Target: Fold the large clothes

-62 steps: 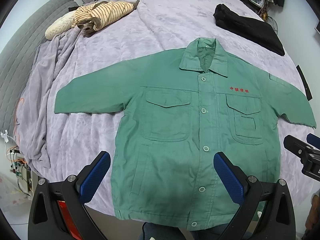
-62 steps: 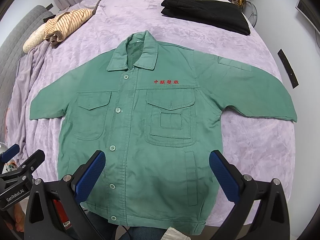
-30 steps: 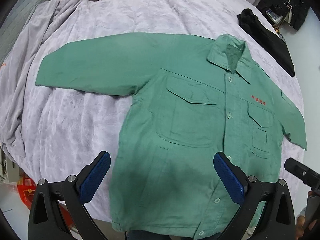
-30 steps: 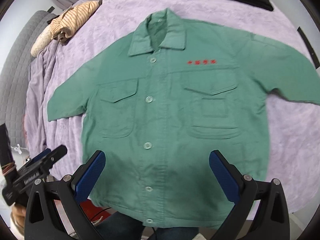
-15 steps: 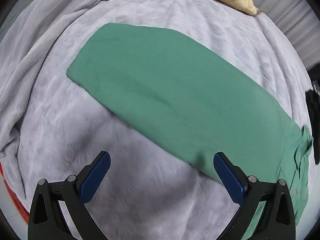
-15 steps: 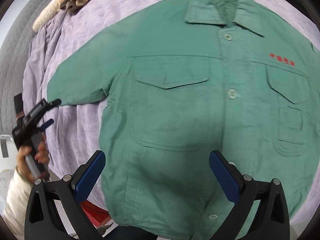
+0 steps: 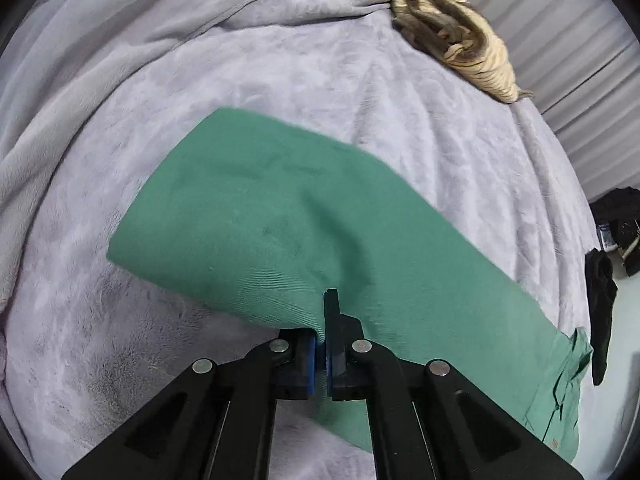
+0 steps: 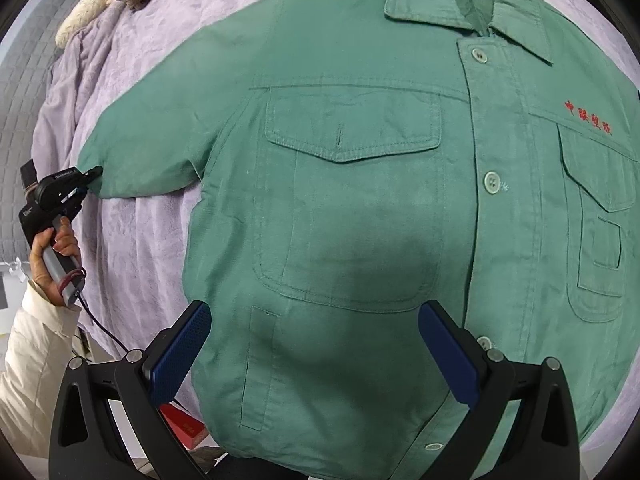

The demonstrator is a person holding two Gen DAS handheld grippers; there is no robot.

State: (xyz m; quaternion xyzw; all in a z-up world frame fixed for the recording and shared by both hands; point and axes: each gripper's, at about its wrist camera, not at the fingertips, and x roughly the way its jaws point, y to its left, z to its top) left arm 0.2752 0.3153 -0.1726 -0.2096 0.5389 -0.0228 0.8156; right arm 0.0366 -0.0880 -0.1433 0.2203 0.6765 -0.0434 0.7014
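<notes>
Left gripper pinches jacket sleeve; right gripper gapes.

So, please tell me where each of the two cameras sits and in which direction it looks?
Left wrist: sits on the left gripper, facing down along its fingers at the green jacket's sleeve on the lilac blanket; its jaws have closed on the sleeve's edge.
Right wrist: sits on the right gripper, looking down over the jacket's front; its blue pads stand open, and the person's left hand and cream sleeve show at the frame's left.
Both share the jacket sleeve, the blanket and the striped garment.
</notes>
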